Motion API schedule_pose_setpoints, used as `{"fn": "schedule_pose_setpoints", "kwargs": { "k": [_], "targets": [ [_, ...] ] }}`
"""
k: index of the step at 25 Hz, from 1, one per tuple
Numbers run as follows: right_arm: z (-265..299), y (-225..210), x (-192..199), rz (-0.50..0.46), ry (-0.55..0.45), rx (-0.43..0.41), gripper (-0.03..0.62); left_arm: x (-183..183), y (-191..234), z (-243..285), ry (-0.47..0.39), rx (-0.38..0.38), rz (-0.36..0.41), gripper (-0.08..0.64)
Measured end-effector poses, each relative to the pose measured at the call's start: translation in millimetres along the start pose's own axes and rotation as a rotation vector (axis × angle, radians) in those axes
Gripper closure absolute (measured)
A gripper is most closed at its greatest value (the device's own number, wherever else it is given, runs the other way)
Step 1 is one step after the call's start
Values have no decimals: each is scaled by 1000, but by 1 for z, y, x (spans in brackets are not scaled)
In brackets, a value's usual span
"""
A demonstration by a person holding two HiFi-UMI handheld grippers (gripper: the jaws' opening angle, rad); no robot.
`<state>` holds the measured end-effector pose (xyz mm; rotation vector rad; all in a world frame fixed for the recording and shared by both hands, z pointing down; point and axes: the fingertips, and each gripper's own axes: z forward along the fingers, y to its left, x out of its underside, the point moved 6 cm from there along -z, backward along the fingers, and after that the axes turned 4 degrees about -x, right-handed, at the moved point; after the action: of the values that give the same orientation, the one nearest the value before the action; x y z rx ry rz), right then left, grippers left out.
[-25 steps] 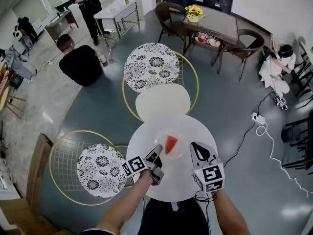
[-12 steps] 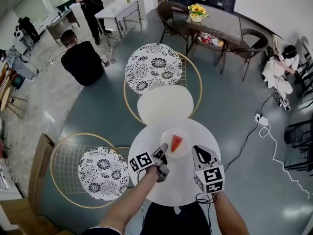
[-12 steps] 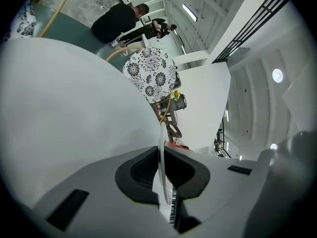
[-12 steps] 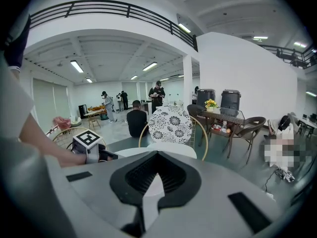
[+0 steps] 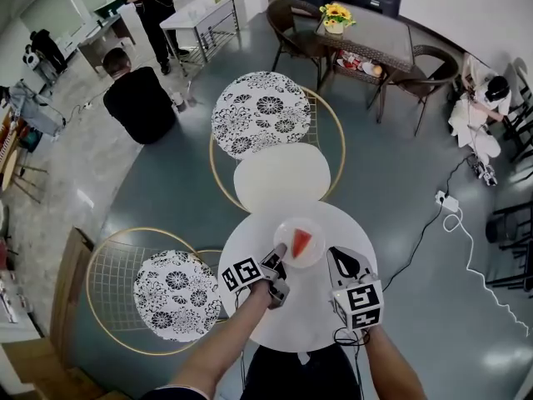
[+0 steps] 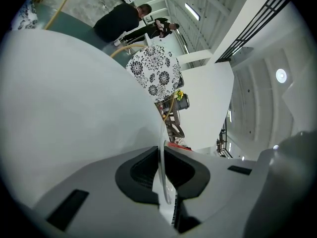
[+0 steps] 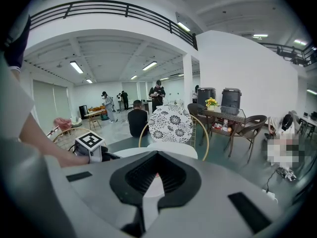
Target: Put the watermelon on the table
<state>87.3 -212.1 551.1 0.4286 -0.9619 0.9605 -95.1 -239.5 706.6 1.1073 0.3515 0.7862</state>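
Observation:
A red watermelon wedge (image 5: 301, 242) lies on a clear plate (image 5: 310, 226) over the white round table (image 5: 308, 311). My left gripper (image 5: 279, 252) is shut on the plate's left rim. In the left gripper view the thin rim (image 6: 161, 157) runs between the pads of that gripper (image 6: 162, 182), with a bit of red (image 6: 171, 144) beyond it. My right gripper (image 5: 336, 257) is at the plate's right edge. In the right gripper view this gripper (image 7: 152, 185) stands nearly closed, with a white strip of plate in the slit. Whether the plate rests on the table I cannot tell.
Two gold wire chairs with floral cushions stand close by, one behind the table (image 5: 260, 113) and one to the left (image 5: 175, 294). A white seat (image 5: 279, 176) touches the table's far side. A person (image 5: 137, 102) sits farther back. A cable (image 5: 454, 215) lies on the floor at right.
Both grippers and the plate with the watermelon have sunk lower over the round table. In the last half second they hardly moved.

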Motion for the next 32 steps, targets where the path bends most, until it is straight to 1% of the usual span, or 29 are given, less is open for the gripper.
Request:
{"fn": "schedule_pose_setpoints", "kwargs": {
  "k": [8, 15, 22, 25, 28, 30, 32],
  "targets": [
    [2, 1, 1, 4, 1, -3, 591, 1, 6, -1, 16, -41, 16, 537],
    [0, 1, 2, 5, 1, -3, 591, 1, 6, -1, 15, -87, 62, 537],
    [-6, -2, 2, 16, -4, -2, 591, 3, 4, 0, 28, -169, 165, 537],
    [-10, -5, 3, 23, -9, 2, 591, 3, 1, 1, 35, -209, 229, 534],
    [-15, -8, 5, 28, -8, 7, 591, 3, -2, 2, 38, -261, 311, 516],
    [-19, -9, 7, 30, -9, 8, 591, 4, -3, 1, 30, -300, 359, 503],
    [-22, -9, 7, 32, -11, 8, 591, 5, -3, 0, 17, -337, 391, 490]
  ]
}}
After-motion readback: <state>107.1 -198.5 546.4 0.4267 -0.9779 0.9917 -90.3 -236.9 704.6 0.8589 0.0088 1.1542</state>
